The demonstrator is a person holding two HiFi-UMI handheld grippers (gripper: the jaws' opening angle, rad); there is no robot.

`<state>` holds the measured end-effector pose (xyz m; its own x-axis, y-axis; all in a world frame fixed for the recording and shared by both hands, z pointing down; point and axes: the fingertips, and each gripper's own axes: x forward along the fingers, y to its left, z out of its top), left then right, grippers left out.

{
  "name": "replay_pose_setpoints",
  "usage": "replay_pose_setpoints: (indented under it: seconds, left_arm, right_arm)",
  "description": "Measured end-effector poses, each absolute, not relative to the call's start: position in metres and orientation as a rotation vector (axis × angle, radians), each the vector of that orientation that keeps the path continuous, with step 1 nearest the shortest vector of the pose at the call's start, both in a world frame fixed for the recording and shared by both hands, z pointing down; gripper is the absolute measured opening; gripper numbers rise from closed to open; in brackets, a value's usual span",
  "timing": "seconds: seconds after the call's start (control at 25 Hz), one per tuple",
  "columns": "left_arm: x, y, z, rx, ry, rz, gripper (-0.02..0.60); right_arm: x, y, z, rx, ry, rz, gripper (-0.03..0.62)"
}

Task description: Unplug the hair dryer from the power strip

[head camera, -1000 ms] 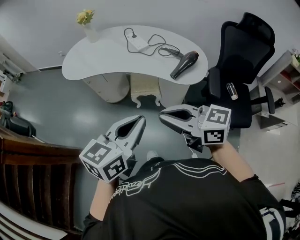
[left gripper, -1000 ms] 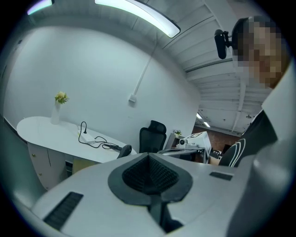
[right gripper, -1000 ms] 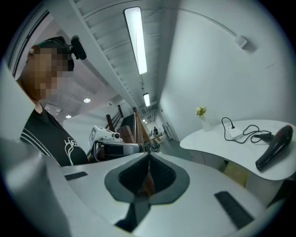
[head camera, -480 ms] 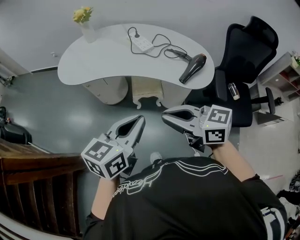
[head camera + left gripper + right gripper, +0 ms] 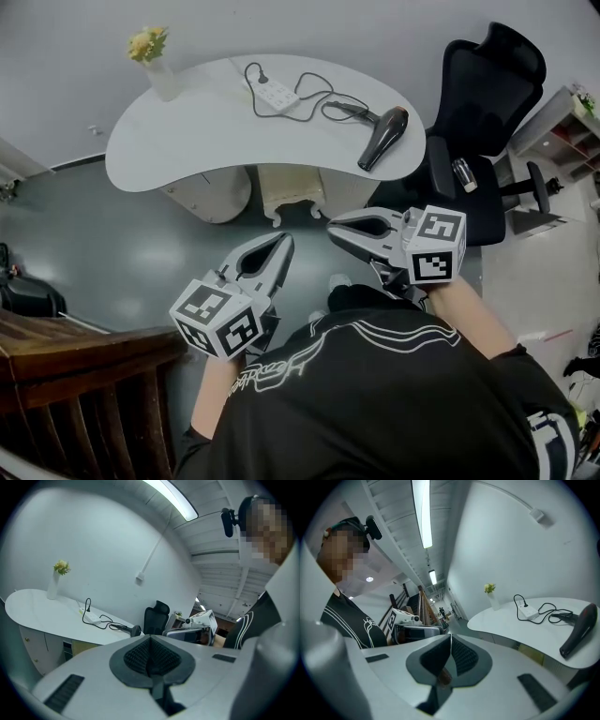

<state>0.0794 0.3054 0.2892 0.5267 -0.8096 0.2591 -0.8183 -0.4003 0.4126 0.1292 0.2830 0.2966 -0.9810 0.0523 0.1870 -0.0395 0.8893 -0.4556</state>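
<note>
Straight ahead, well beyond the left hand-held gripper (image 5: 284,241) and right hand-held gripper (image 5: 333,228), both closed and empty, lies the power strip (image 5: 278,94); neither is clearly nearer.

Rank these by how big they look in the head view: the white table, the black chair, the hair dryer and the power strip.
1. white table, clearly largest
2. black chair
3. hair dryer
4. power strip, only a little smaller than the hair dryer
</note>
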Motion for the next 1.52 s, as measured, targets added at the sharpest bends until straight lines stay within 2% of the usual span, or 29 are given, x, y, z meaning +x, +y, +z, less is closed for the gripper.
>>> replay_pose_setpoints:
  seconds: [0.44, 1.12, 1.52]
  left_arm:
    - [0.054, 0.235, 0.298, 2.250, -1.335, 0.046, 0.003]
    - [-0.004, 0.030, 0.331, 2.144, -1.397, 0.210, 0.003]
    - [-0.045, -0.029, 0.344, 2.128, -1.453, 0.273, 0.003]
  right_arm:
    - [0.102, 0.210, 0.302, -0.046, -2.877, 0.762, -0.002]
    - [0.057, 0.005, 0.320, -0.066, -2.855, 0.908, -0.002]
    - [0.039, -0.050, 0.319, -0.040, -2.865, 0.941, -0.002]
